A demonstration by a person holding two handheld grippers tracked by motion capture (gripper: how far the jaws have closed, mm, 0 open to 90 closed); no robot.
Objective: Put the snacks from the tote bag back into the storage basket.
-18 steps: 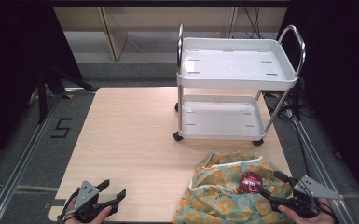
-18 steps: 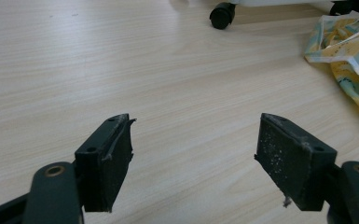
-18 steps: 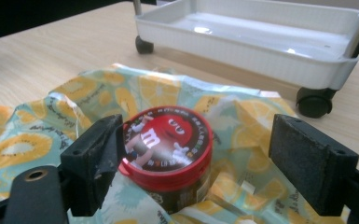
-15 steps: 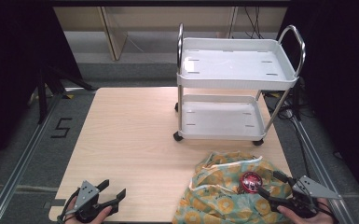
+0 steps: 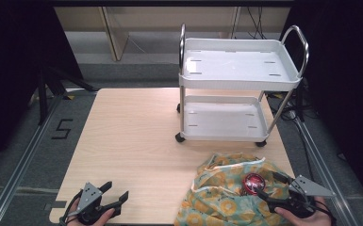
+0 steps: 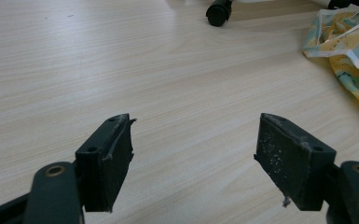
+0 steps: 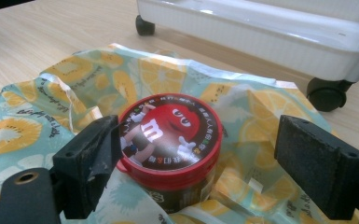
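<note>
A small jar with a red M&M's lid stands in a fruit-print cloth bag at the table's front right. In the high view the jar sits on that bag. My right gripper is open, one jaw on each side of the jar; the left jaw is close to the lid's rim and the right jaw is well clear of it. From above, the right gripper reaches in from the right. My left gripper is open over bare wood at the front left, nothing between its jaws.
A white two-tier cart on black casters stands at the back right of the wooden table, just beyond the bag. The cart's lower tray is close behind the jar. The bag's edge lies to the right of the left gripper.
</note>
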